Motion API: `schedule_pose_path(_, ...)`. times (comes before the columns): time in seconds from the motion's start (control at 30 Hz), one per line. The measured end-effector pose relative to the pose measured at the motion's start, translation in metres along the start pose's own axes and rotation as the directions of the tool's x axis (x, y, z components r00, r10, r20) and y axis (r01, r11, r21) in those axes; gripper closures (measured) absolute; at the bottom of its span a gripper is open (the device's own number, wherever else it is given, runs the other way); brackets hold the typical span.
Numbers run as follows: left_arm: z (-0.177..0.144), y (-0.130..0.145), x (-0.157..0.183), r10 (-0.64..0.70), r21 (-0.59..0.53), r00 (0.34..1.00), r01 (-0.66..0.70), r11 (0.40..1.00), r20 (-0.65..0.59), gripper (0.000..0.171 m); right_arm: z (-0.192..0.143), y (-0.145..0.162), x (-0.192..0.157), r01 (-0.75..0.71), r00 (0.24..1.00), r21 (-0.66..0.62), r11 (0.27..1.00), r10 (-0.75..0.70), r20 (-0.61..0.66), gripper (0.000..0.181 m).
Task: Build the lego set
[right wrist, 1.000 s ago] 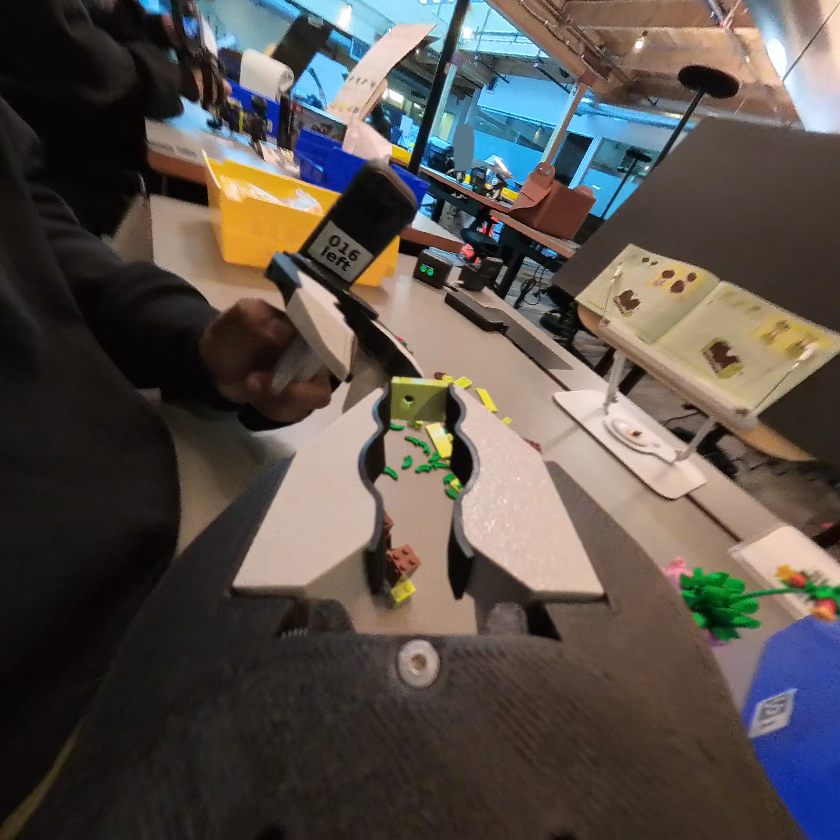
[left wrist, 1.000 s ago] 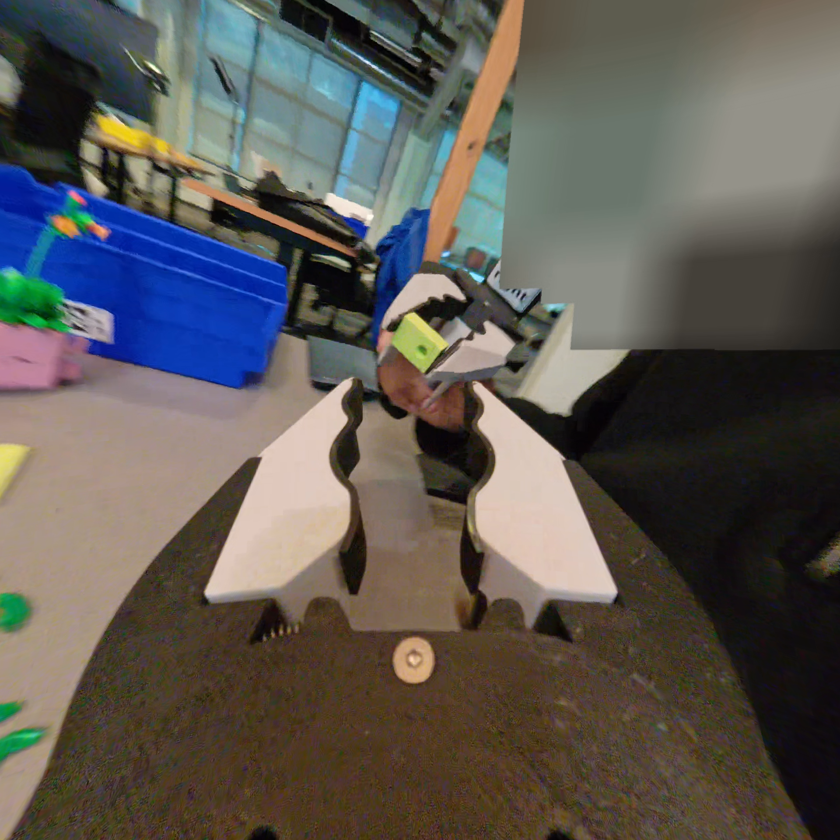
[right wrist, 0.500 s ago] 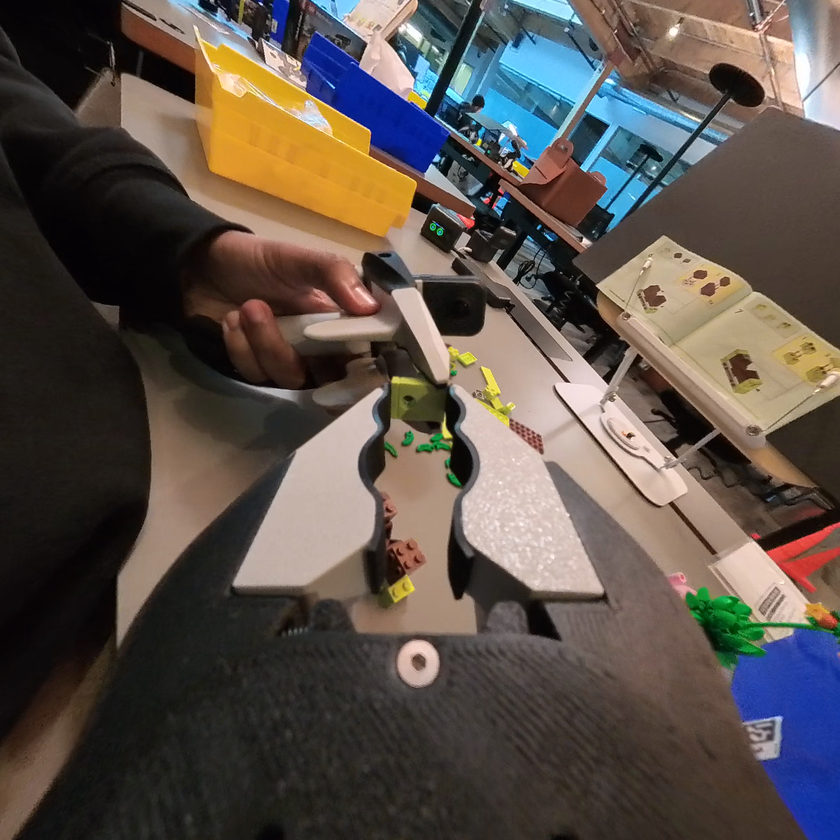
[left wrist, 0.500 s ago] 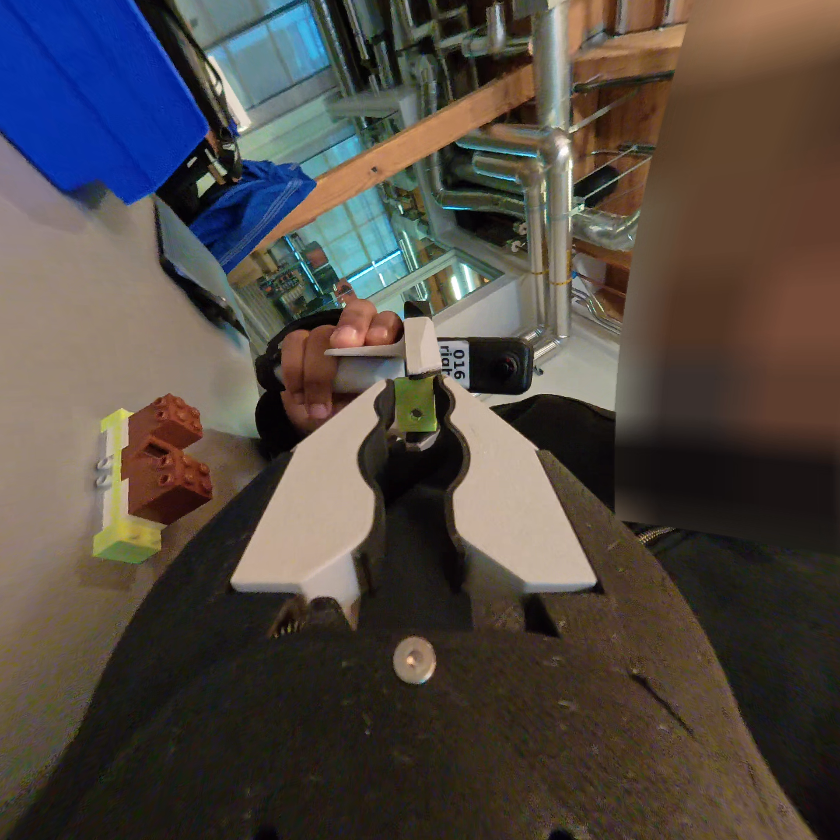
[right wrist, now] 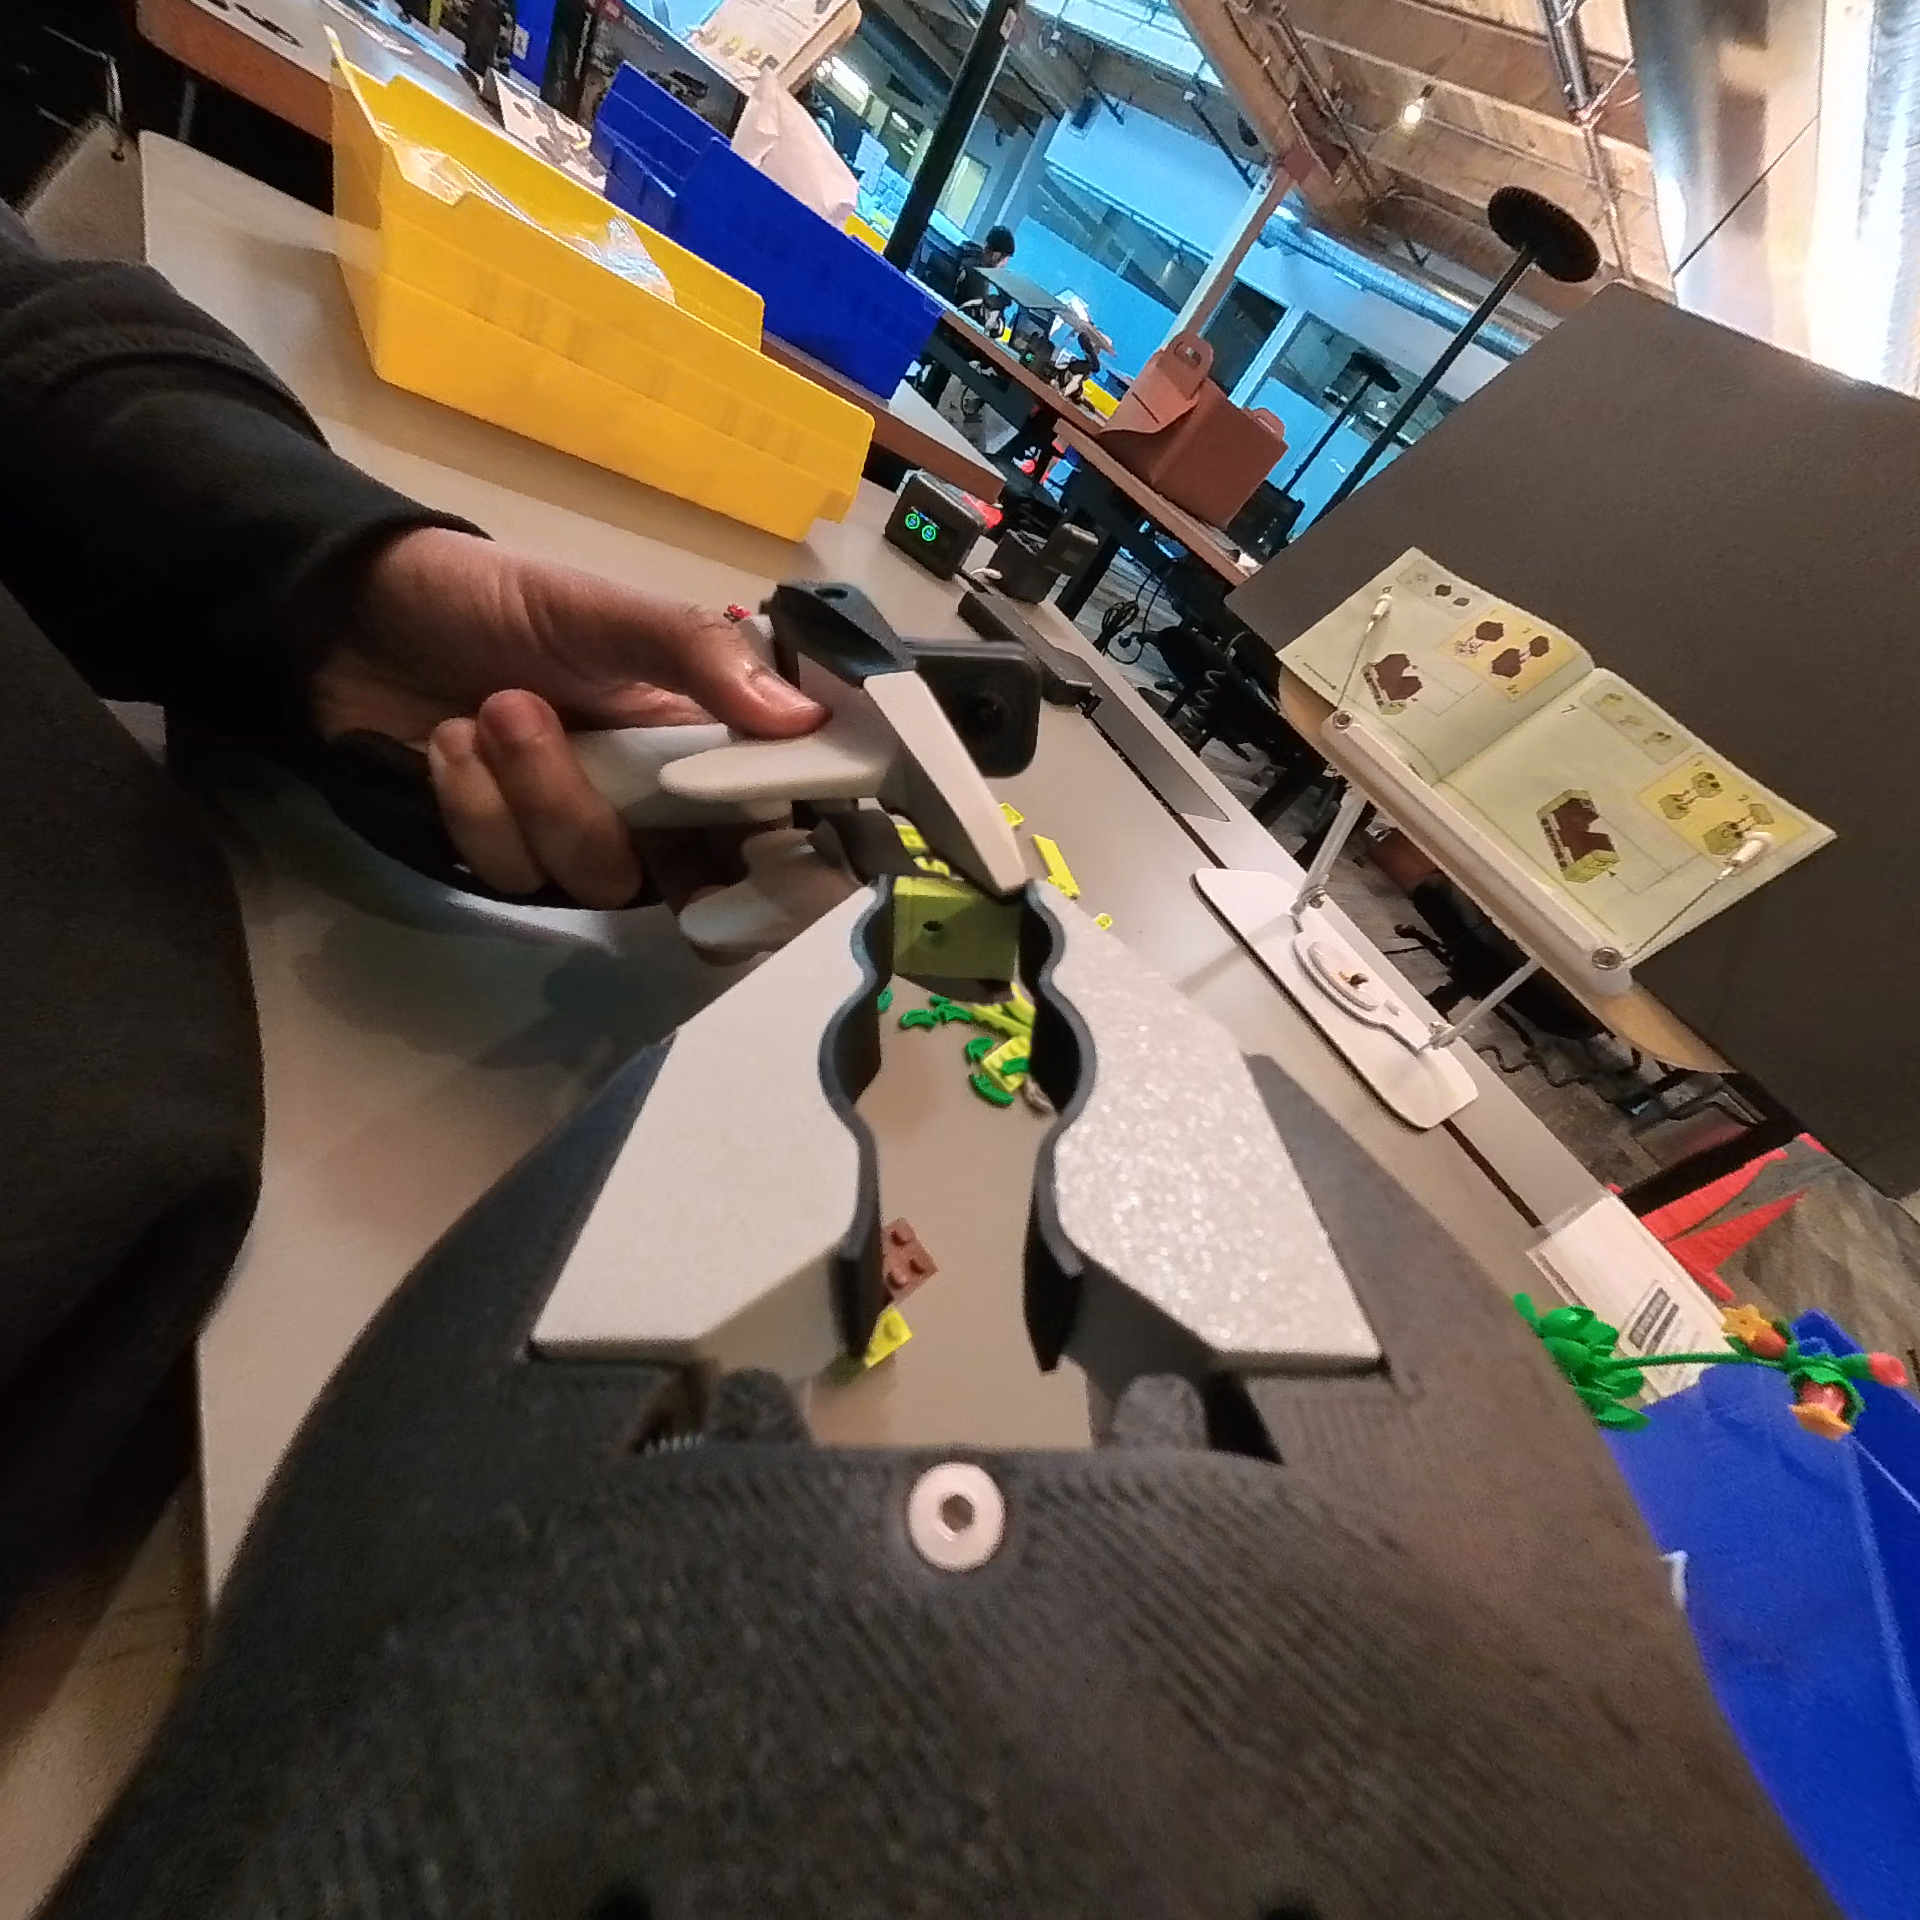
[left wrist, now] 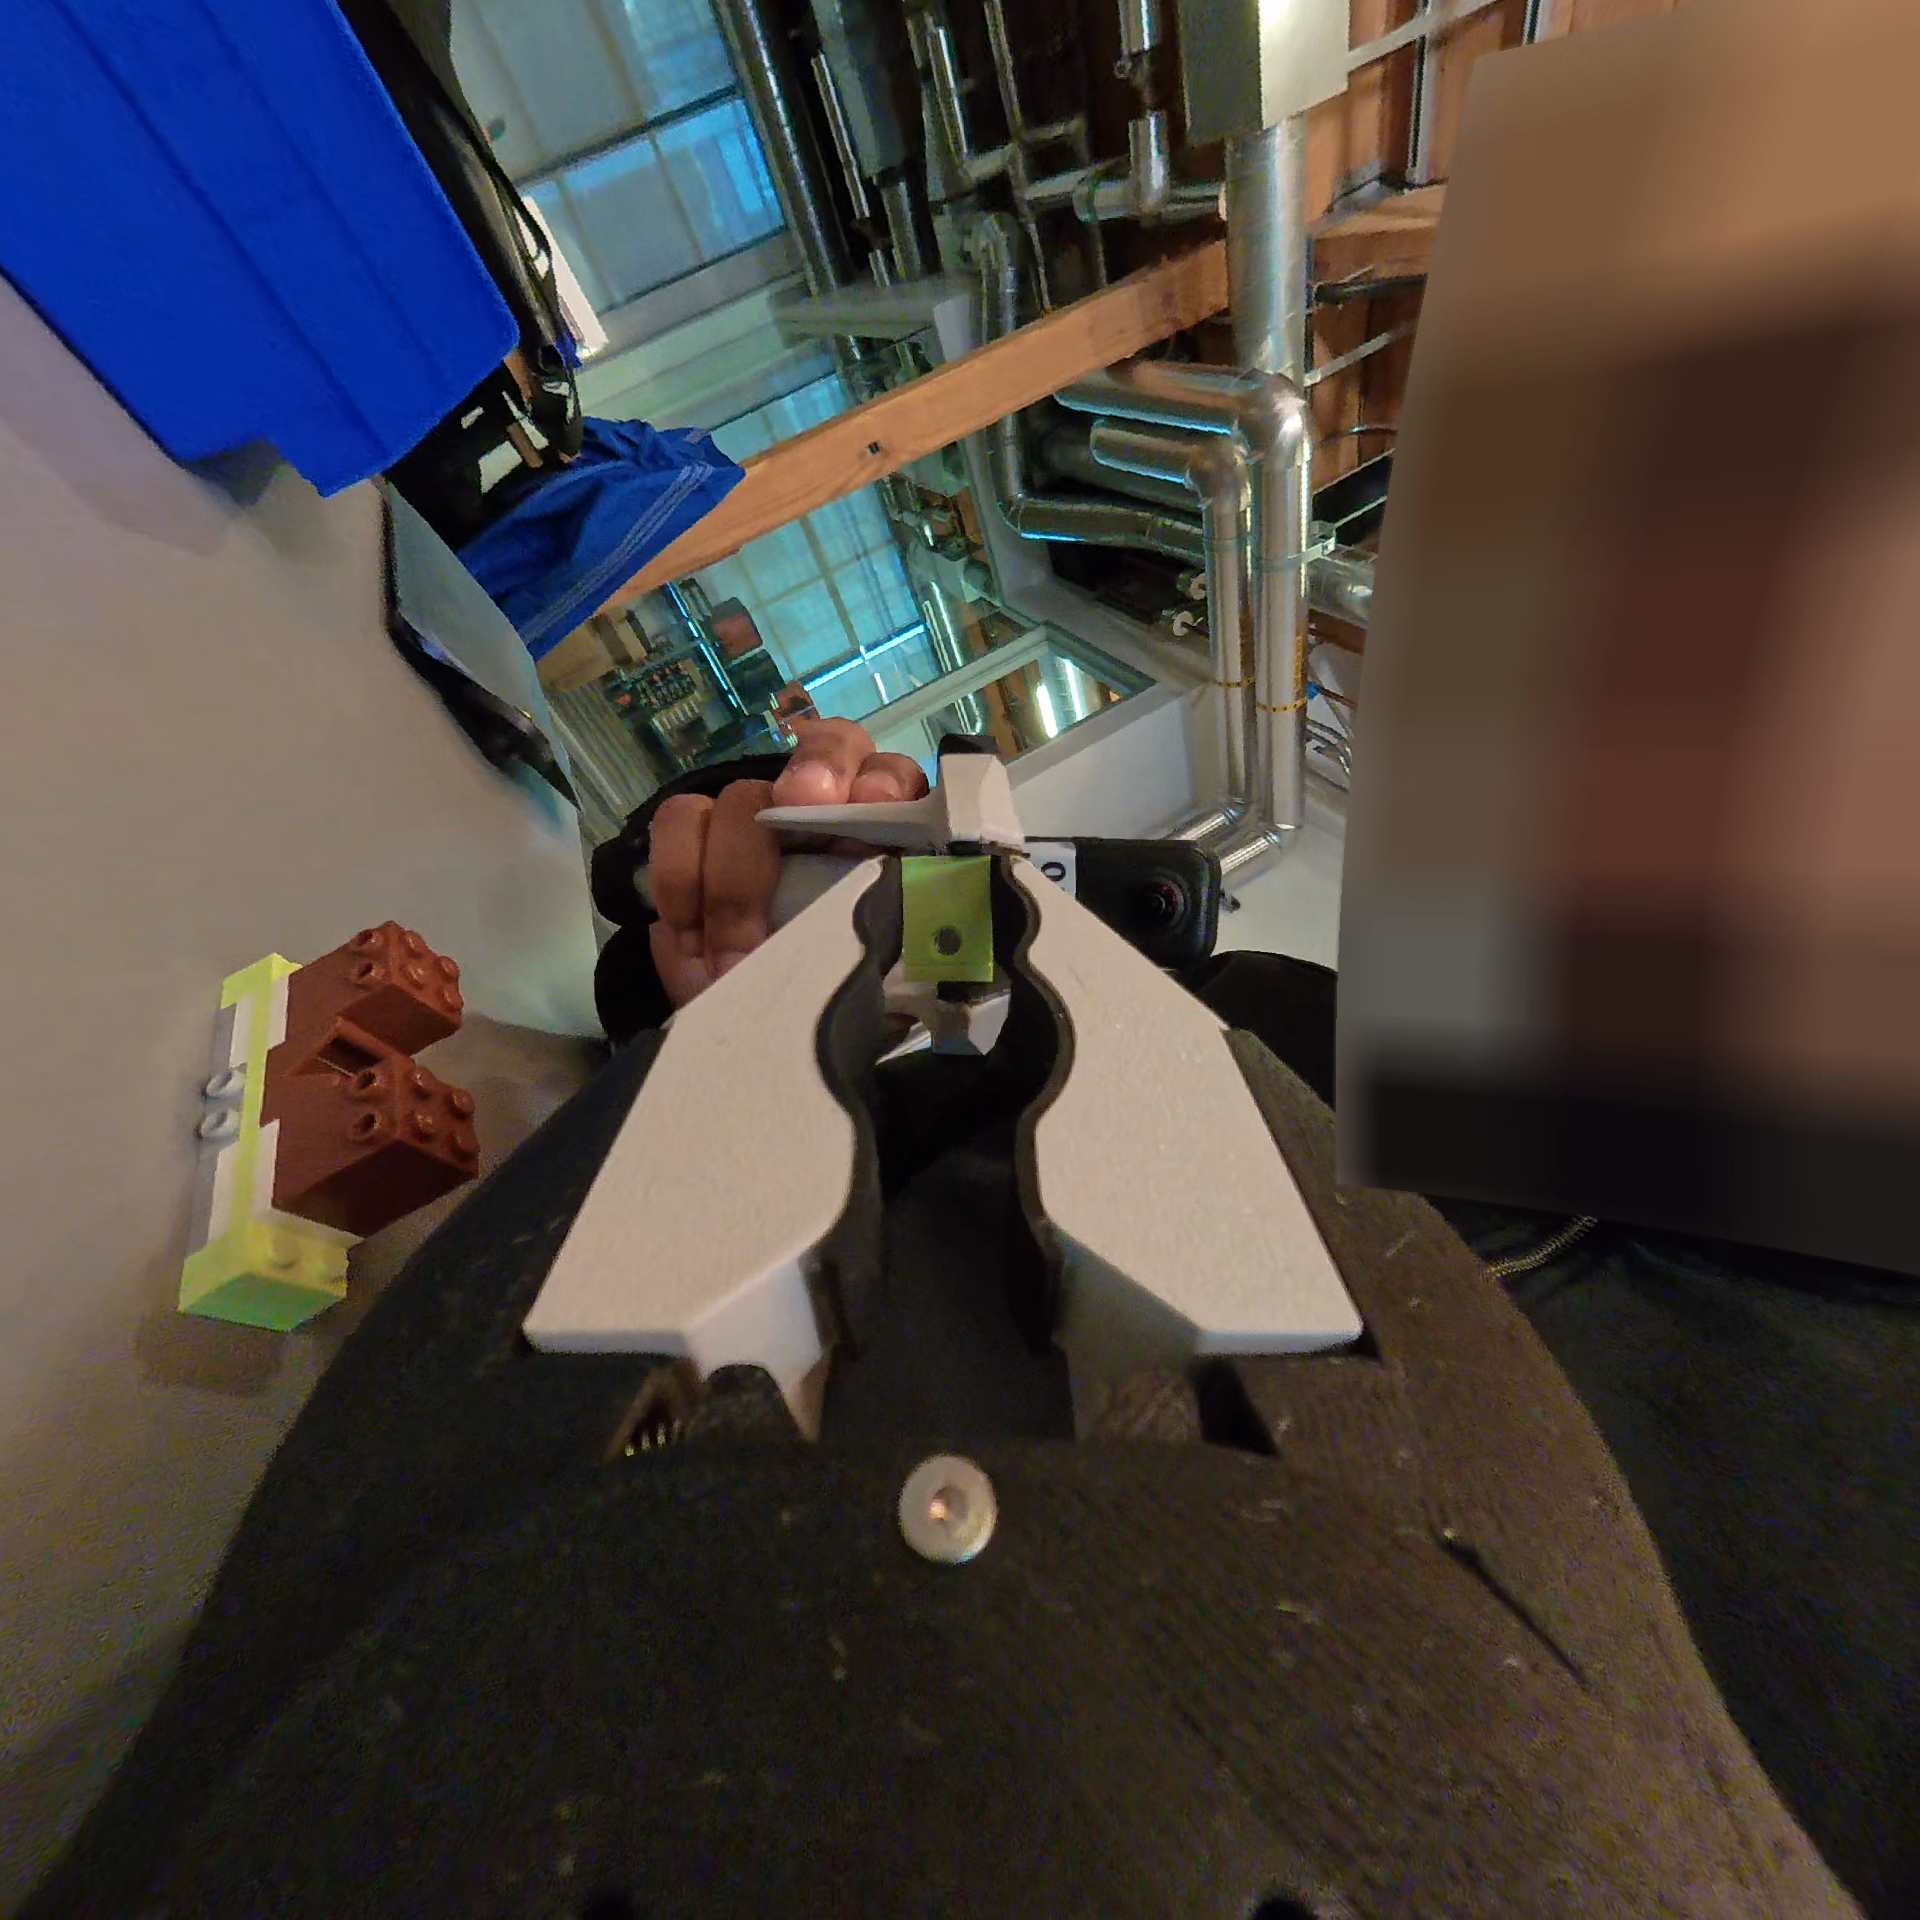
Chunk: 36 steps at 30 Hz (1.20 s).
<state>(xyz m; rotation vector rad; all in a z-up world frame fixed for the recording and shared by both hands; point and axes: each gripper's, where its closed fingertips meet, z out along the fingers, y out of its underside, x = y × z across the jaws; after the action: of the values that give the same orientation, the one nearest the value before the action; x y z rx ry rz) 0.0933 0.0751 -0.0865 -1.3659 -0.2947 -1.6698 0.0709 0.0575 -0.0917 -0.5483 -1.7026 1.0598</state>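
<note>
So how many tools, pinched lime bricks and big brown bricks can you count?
Tools: 2, the left tool and the right tool
Lime brick: 1, pinched by both tools
Brown bricks: 2
Total: 5

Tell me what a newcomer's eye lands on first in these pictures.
First, the lime green brick pinched at once by the left gripper and the right gripper, tip to tip above the table. Next, the brown and lime build on the table beside them, and the open instruction booklet on its stand.
</note>
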Motion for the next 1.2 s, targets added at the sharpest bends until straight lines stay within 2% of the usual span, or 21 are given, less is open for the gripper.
schedule_pose_path(0.43, -0.001, 0.001, -0.003, -0.002, -0.001, 1.0, 0.002, 1.0, 0.0, 0.154, -0.001, 0.004, -0.002, -0.05, 0.999, -0.097, 0.994, 0.051, 0.005, 0.16)
schedule_pose_path(0.6, -0.001, -0.003, 0.0, -0.004, 0.024, 1.0, 0.004, 1.0, -0.015, 0.154, 0.002, 0.0, 0.002, -0.058, 0.998, -0.053, 0.997, 0.057, -0.03, 0.16)
schedule_pose_path(0.73, -0.001, -0.004, 0.003, 0.005, 0.042, 1.0, -0.004, 0.999, -0.026, 0.155, 0.0, -0.006, 0.003, 0.026, 0.996, 0.005, 1.0, -0.026, -0.087, 0.16)
schedule_pose_path(1.2, -0.001, -0.002, -0.001, 0.039, 0.024, 0.999, -0.039, 0.999, 0.008, 0.154, -0.001, -0.001, 0.002, -0.007, 0.999, 0.001, 1.0, 0.007, -0.054, 0.16)
